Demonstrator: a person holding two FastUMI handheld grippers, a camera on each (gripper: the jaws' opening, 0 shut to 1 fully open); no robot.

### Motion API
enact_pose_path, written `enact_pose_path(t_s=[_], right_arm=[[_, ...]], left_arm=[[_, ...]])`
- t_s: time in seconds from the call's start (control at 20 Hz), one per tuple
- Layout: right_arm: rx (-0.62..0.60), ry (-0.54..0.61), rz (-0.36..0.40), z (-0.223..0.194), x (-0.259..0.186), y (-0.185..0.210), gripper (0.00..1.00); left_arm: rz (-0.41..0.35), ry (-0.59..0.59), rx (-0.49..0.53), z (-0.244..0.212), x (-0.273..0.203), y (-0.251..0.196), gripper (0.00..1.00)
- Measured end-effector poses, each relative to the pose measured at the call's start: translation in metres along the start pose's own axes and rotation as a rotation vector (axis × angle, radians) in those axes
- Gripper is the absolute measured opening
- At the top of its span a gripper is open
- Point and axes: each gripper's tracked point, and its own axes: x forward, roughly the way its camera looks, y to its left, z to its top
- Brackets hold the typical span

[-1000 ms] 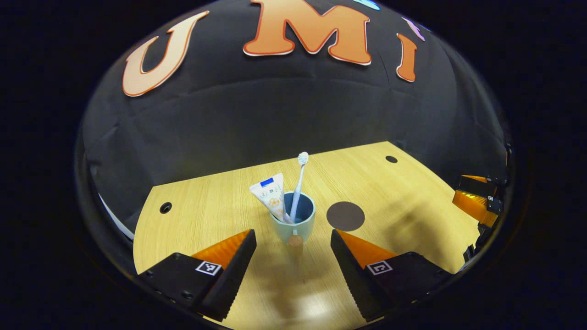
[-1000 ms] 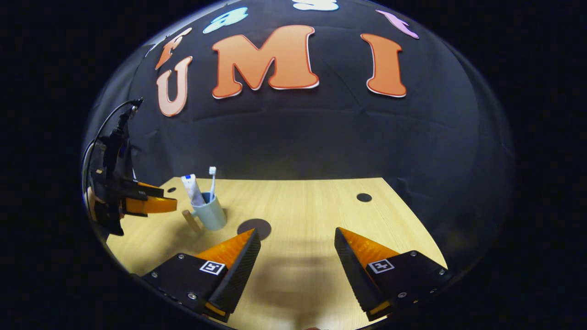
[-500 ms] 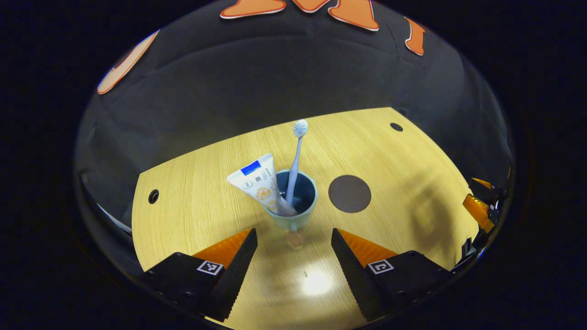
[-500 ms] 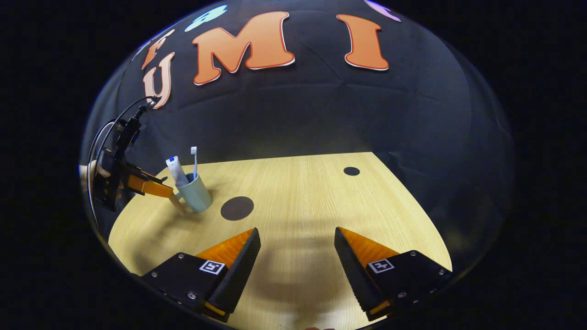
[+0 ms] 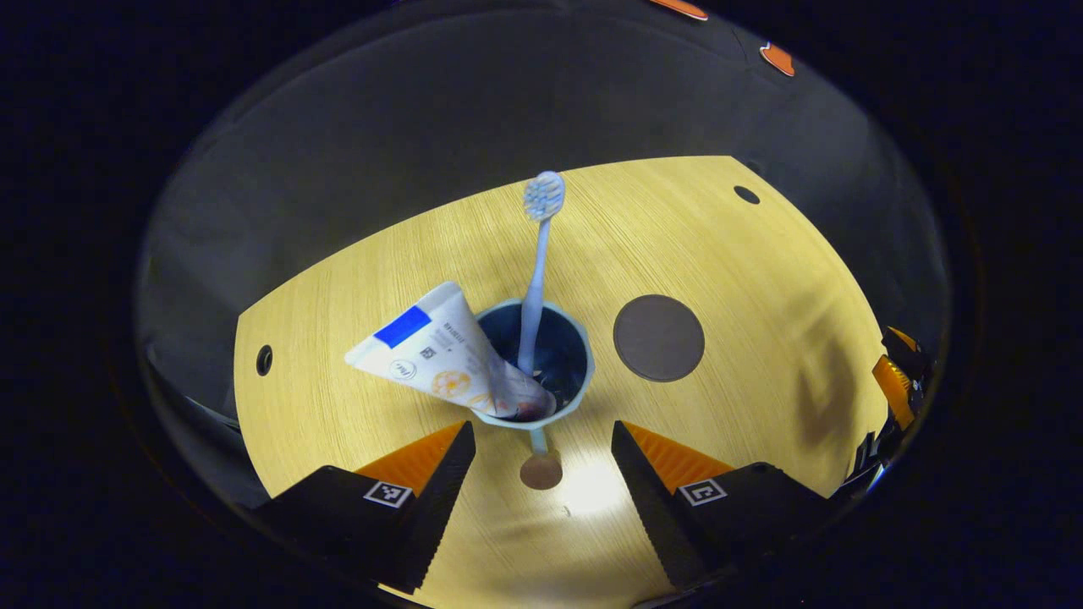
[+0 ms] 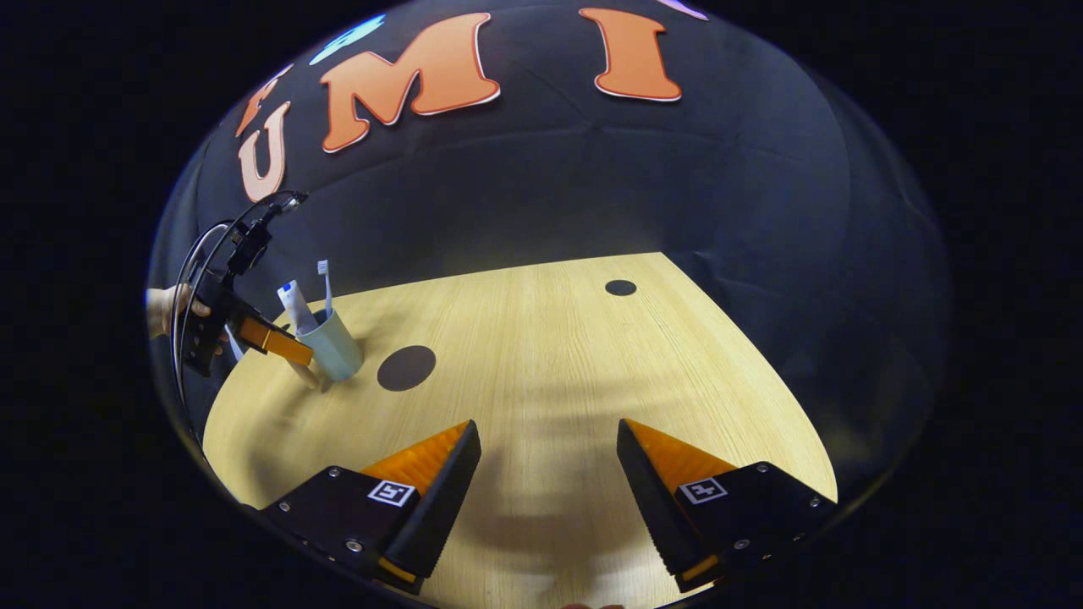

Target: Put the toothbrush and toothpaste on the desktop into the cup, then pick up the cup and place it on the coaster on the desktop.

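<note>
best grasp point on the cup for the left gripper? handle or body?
Probably the handle: the wood-tipped stub juts from the cup toward the left gripper, in line with the gap between its open fingers. Come straight in from that near side and close across it. The rim looks riskier: the toothpaste leans over its left edge and the toothbrush stands inside.

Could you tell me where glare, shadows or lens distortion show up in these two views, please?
Left gripper view: a bright glare spot on the desktop between the left gripper fingers, soft shadow near the coaster, and the desk edge bowed by the fisheye. Right gripper view: broad blurred shadows ahead of the right gripper; the cup looks small and tilted near the rim.
</note>
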Motion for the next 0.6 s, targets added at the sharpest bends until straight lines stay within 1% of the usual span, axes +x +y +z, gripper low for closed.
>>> enact_pose_path(t_s=[0.25, 0.3, 0.35, 0.5, 0.55, 0.6], right_arm=[[0.009, 0.019, -0.016, -0.004, 0.006, -0.006, 0.98], [0.012, 0.026, -0.016, -0.005, 0.008, -0.006, 0.98], [0.015, 0.03, -0.015, -0.006, 0.008, -0.006, 0.98], [0.016, 0.036, -0.014, -0.008, 0.011, -0.004, 0.98], [0.019, 0.041, -0.013, -0.008, 0.013, -0.004, 0.98], [0.023, 0.046, -0.012, -0.009, 0.013, -0.003, 0.98]], left_arm=[[0.003, 0.05, 0.025, -0.002, 0.013, 0.0, 0.96], [0.015, 0.062, 0.031, -0.002, 0.014, 0.005, 0.87], [0.022, 0.07, 0.035, -0.004, 0.017, 0.009, 0.8], [-0.011, 0.107, 0.013, -0.006, 0.024, 0.006, 0.56], [-0.007, 0.122, 0.01, -0.004, 0.02, 0.006, 0.56], [0.002, 0.132, 0.013, -0.003, 0.024, 0.007, 0.42]])
